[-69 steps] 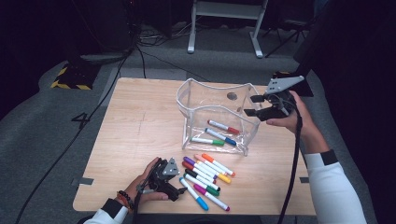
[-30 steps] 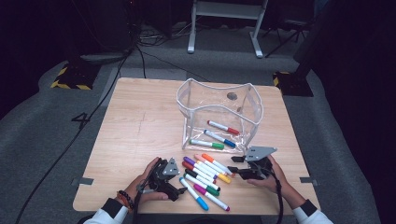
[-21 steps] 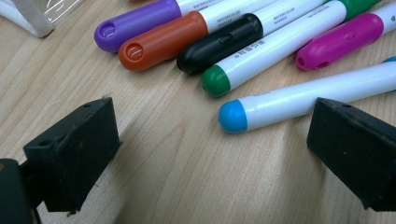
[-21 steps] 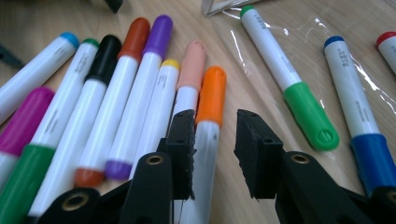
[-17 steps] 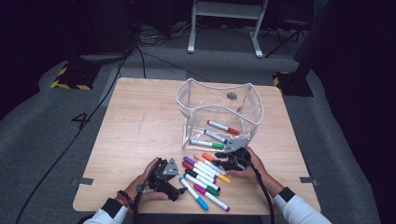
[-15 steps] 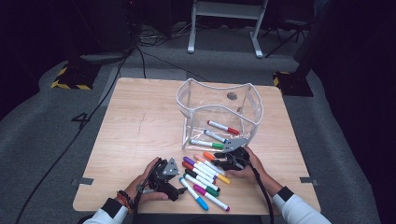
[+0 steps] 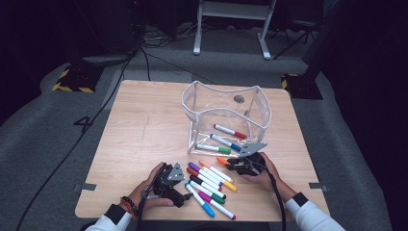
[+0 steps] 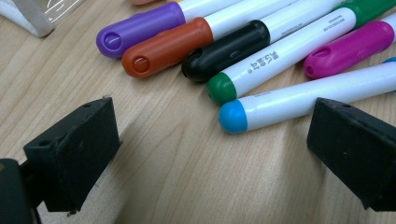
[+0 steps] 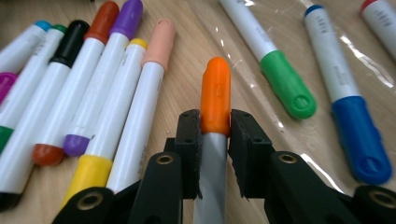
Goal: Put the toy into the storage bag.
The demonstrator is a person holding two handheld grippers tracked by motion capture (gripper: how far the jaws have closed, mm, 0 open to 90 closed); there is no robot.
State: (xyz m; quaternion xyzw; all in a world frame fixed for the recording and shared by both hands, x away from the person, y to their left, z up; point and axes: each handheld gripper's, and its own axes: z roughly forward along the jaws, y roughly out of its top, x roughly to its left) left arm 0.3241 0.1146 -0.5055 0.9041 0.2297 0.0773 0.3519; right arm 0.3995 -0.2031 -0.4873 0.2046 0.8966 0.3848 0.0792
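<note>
Gripping: the right gripper (image 9: 215,154) has its two black jaws pressed on either side of the orange-capped marker (image 9: 215,98), right where the cap meets the grey barrel.
Change: 2.3 s ago this gripper was up at the pouch's rim at about 2 o'clock on the table; it has since come down to the front edge and, over the last half second, settled on the marker.
Marker place: the orange-capped marker lies at the near corner of the clear pouch (image 7: 226,98), at 5 o'clock from the table's middle, just beside the loose row.
Loose markers: a fan of capped pens (image 7: 211,185) lies on the wooden table (image 7: 144,120) between the two hands, at 6 o'clock.
Pouch contents: a red-capped, a blue-capped and a green-capped marker (image 7: 212,148) already lie inside on its clear floor.
Left gripper: the left gripper (image 8: 210,144) rests on the table at 7 o'clock, jaws spread wide with nothing between them, a blue-capped pen (image 8: 299,102) lying just ahead; it has not moved.
Meaning: judging from the filled pouch, the job looks like packing pens, and the orange one is likely next to be lifted in.
</note>
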